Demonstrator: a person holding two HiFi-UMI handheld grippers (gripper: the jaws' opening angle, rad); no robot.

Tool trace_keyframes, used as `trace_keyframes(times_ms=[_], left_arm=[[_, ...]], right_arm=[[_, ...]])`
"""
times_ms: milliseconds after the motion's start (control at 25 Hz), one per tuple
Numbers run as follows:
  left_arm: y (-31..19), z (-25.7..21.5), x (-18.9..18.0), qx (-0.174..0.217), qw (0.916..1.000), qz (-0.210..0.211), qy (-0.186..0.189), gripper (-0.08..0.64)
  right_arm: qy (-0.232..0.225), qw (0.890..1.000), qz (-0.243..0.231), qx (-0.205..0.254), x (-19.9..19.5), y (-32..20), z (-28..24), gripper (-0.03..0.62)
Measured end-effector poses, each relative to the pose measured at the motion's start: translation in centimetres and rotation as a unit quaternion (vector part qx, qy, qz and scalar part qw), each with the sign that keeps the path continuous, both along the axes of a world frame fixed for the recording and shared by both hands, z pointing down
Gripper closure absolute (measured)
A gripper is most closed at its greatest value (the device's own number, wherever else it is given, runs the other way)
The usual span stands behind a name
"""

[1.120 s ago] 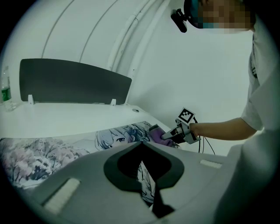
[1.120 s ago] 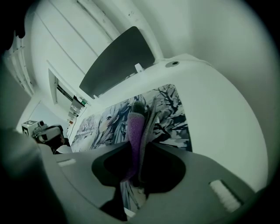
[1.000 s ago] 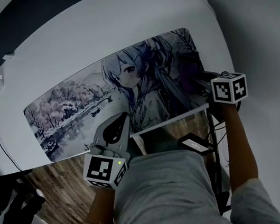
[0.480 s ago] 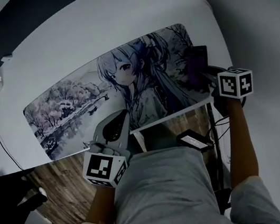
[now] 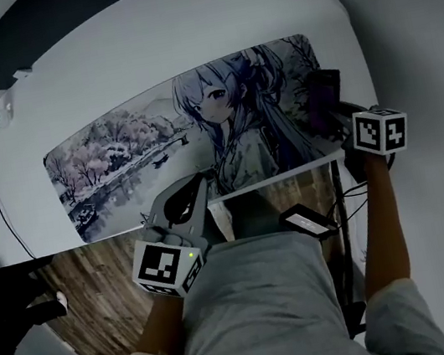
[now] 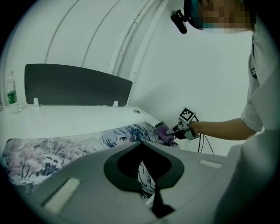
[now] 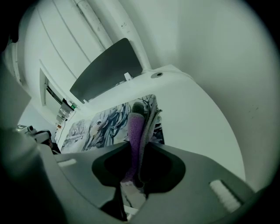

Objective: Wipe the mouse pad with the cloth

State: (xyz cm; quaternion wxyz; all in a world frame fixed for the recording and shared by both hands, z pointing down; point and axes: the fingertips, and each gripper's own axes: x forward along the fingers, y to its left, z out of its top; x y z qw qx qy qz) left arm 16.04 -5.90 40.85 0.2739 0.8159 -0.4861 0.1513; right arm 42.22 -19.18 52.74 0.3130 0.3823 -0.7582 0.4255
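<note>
While one smooth white desk (image 5: 181, 43) with a rounded corner carries the single mouse pad (image 5: 140, 144) — a long, flat rectangle with rounded corners, printed with a pale-haired cartoon girl and blossoming trees — the one cloth (image 5: 321, 100), a folded purple piece with a nubby pile and a grey side, stands on edge over the pad's right end. Of the two grippers, the right gripper (image 5: 338, 113) has its jaws pinched on that cloth, and the left gripper (image 5: 193, 191) hovers at the pad's near edge, jaws closed together on nothing.
</note>
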Motion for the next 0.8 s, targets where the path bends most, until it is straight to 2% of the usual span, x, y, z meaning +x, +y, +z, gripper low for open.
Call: trace_keyframes(times_ms=[160, 320, 520, 800], left_arm=[[1.5, -0.3, -2.6, 0.006, 0.9999, -0.012, 0.006, 0.541], [3.7, -0.6, -6.2, 0.007, 0.9995, -0.029, 0.013, 0.541], [7.6, -0.4, -12.9, 0.010, 0.9986, -0.050, 0.015, 0.541], [13.4, -0.6, -24.2, 0.009, 0.9961, -0.088, -0.003, 0.541]], right_arm=[[-0.010, 1.000, -0.012, 0.000, -3.6, 1.4, -0.9, 0.489], [-0.030, 0.999, -0.036, -0.003, -9.6, 3.7, -1.6, 0.490], [-0.057, 0.996, -0.074, -0.012, -19.8, 7.9, -2.2, 0.489], [-0.090, 0.985, -0.143, -0.017, -35.0, 14.8, -3.0, 0.490]])
